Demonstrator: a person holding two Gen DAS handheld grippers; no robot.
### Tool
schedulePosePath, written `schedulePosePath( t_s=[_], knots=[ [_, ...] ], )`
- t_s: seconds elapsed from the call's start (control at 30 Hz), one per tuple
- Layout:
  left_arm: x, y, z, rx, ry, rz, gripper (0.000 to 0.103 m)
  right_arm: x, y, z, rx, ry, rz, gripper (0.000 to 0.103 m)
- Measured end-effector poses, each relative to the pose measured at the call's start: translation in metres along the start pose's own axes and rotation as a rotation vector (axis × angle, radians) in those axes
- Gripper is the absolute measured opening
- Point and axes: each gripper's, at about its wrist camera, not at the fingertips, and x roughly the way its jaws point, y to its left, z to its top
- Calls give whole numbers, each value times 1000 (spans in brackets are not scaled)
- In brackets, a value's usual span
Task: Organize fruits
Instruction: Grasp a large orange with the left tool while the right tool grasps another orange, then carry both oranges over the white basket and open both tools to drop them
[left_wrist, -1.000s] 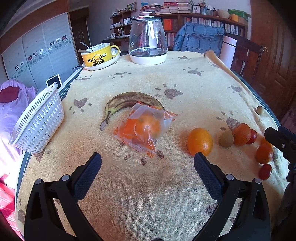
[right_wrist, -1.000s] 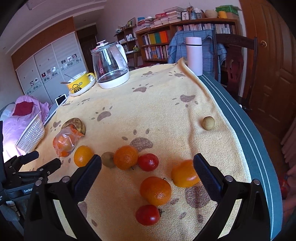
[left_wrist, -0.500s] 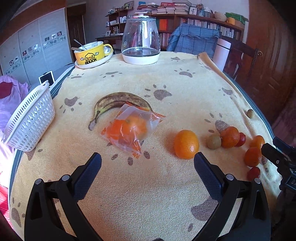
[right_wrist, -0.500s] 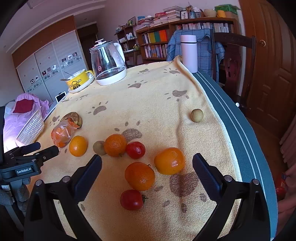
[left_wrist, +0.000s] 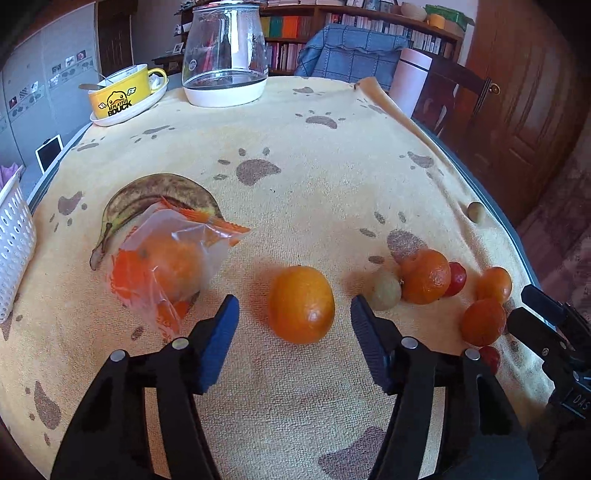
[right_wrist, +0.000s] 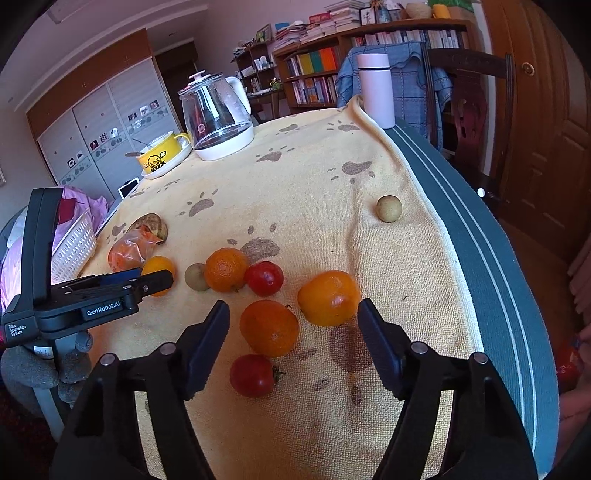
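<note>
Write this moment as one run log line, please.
left gripper: open, around lone orange | right gripper: open, near oranges | basket: no fruit visible inside

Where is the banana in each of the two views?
Left wrist view: the banana lies at left centre, curving behind the bagged orange.
Right wrist view: only its dark end shows at far left, behind the same bag.
Shared landmark: the glass kettle.
</note>
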Motion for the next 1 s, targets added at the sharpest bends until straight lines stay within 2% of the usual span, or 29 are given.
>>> schedulePosePath(
  t_s=[0.1,0.3,0.33,0.5,0.57,0.8,1.0],
  knots=[
    [5,-1,1,-10,7,-16,38,1,3,-3,-10,16,15,67],
    [-3,2,-4,-21,-20,-11,38,8,16,-7,-52,55,23,64],
    [-6,2,-4,-22,-28,-7,38,10,17,-7,-53,64,21,60],
    [-23,9,-6,-38,-70,20,38,19,23,-8,-57,104,23,51],
    [-28,12,-7,-42,-82,34,38,23,25,-8,-59,120,0,51],
    [-41,23,-13,-52,-112,53,38,40,29,-3,-60,169,-60,40],
    [-53,38,-15,-83,-144,66,38,36,31,-3,-47,153,-69,40]
  ],
)
